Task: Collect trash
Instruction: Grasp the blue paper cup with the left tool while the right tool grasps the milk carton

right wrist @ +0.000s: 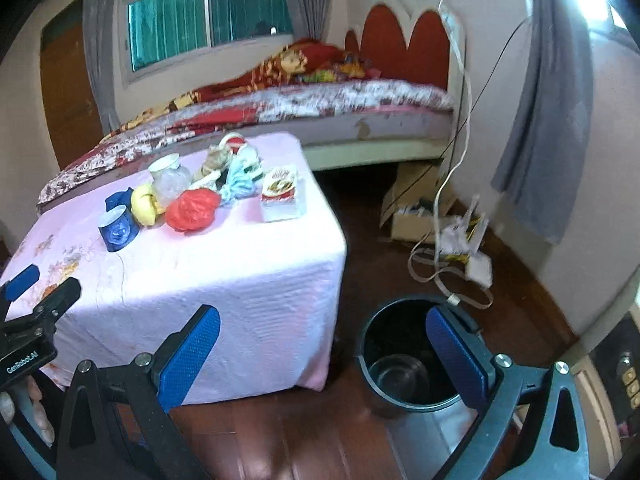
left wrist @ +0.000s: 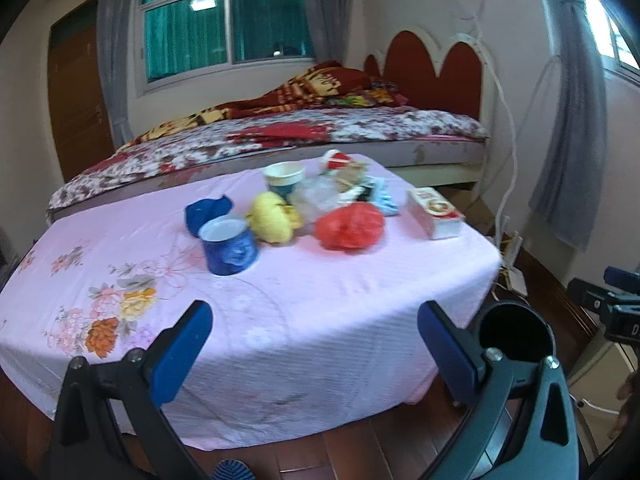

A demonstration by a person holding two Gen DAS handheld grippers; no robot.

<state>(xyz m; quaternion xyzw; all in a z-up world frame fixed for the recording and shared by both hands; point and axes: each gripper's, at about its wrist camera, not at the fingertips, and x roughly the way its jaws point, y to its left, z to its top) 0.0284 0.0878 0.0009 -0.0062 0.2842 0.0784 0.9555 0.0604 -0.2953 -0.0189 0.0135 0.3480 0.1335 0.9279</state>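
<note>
Trash lies in a heap on a table under a pink floral cloth: a blue paper cup, a yellow bag, a red plastic bag, a white cup, a white and red box and light blue wrappers. A black bin stands on the floor right of the table. My left gripper is open and empty before the table's near edge. My right gripper is open and empty, between table corner and bin.
A bed with red patterned covers stands behind the table. A cardboard box, white cables and a white device lie on the dark wood floor at the right wall. Grey curtains hang at the right.
</note>
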